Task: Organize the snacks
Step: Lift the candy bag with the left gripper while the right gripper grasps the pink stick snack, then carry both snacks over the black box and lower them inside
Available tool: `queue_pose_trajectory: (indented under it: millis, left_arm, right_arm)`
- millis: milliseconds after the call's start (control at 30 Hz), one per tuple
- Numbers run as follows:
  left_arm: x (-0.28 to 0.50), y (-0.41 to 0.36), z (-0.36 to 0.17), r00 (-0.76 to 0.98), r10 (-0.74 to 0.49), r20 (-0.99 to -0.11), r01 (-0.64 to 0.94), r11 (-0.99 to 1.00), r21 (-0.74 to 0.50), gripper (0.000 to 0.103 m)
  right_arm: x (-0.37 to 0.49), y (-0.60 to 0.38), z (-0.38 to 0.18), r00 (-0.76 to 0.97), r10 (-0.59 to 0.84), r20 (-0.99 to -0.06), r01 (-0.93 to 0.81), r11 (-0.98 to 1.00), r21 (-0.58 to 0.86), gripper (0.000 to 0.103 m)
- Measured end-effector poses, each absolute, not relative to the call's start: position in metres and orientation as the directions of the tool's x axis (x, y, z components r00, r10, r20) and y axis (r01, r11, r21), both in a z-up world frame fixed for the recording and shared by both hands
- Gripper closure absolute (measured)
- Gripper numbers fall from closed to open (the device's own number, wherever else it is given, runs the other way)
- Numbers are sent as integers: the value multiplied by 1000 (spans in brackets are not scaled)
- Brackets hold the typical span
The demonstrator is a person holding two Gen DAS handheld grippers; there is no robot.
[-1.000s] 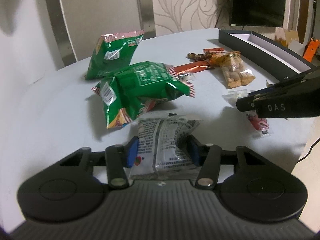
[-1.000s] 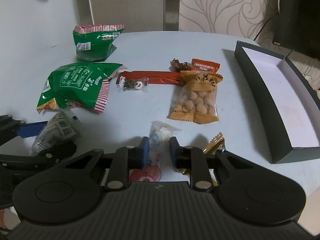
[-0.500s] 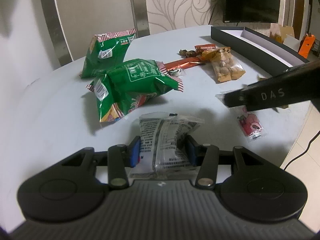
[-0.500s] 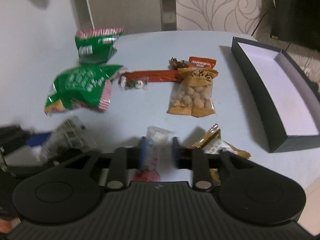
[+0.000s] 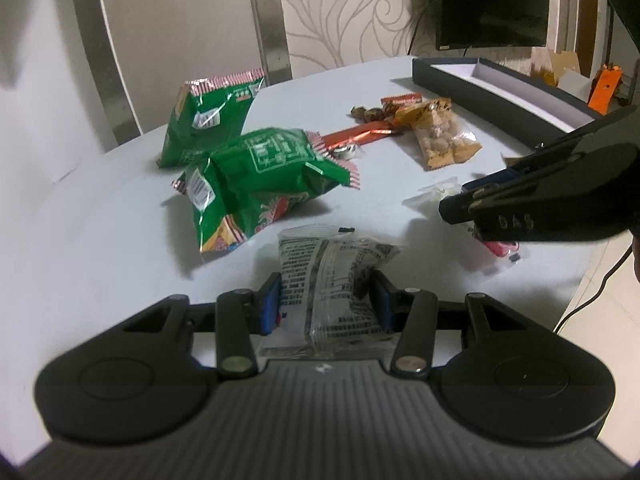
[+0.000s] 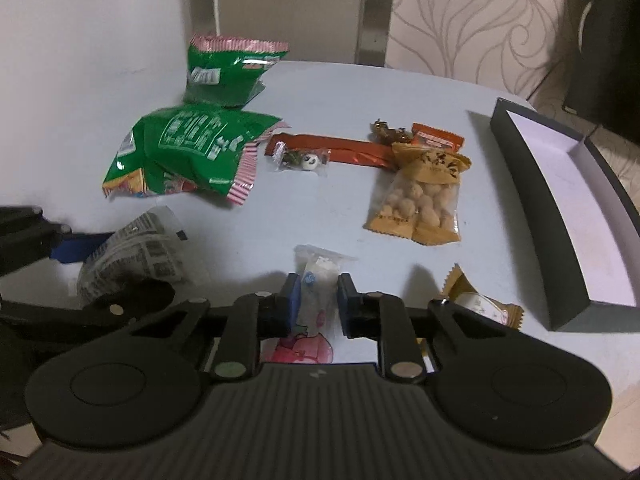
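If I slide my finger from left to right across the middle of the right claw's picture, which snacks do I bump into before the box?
Big green chip bag → little panda candy → peanut packet → dark box.

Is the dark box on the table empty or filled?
Empty as far as visible: the dark box shows only bare pale lining; all snacks lie outside on the table.

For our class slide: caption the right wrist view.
Right gripper closing on a clear candy packet, snacks scattered beyond.
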State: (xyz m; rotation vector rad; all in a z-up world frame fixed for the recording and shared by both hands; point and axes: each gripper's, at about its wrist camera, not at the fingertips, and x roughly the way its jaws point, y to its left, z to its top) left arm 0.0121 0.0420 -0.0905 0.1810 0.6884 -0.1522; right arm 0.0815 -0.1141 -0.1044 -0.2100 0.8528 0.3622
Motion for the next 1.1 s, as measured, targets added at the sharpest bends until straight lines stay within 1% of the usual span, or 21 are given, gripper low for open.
queue_pose_trajectory:
  millis: [167,300,333,400,533,767,967,1100]
  left_arm:
    - [13,41,-82,771,-97,-629,211,971,109,53]
    - [13,38,-75,776,-118,-620,237,965,113,53]
    - [13,37,-73,779,-125,-615,243,963,113,53]
    - [14,36,-69,781,-143,-608,260,960,108,53]
    - [18,34,-69,781,-158,-604,288,950,123,53]
    - [22,42,-71,774,-157,-614,278,955,106,53]
    - [22,33,-62,796,-165,-583,295,946,135,53]
    - [33,23,-55,809,-151,-568,280,949,146,53]
  right_arm:
    - [81,-123,-89,608,250,-753,-364,931,15,83]
    - [78,-125,-79,619,251,-744,-353,935,22,84]
    - [77,-126,-76,622,251,-742,-348,937,25,87]
    - [74,-126,-69,628,250,-737,-339,940,30,88]
    - [70,-120,-63,633,226,-740,-337,942,-1,90]
    - [67,-118,-60,635,212,-743,-321,947,-4,91]
    - [72,-119,-56,639,242,-730,-335,942,20,91]
    - [78,-122,-50,647,270,-713,-363,931,22,91]
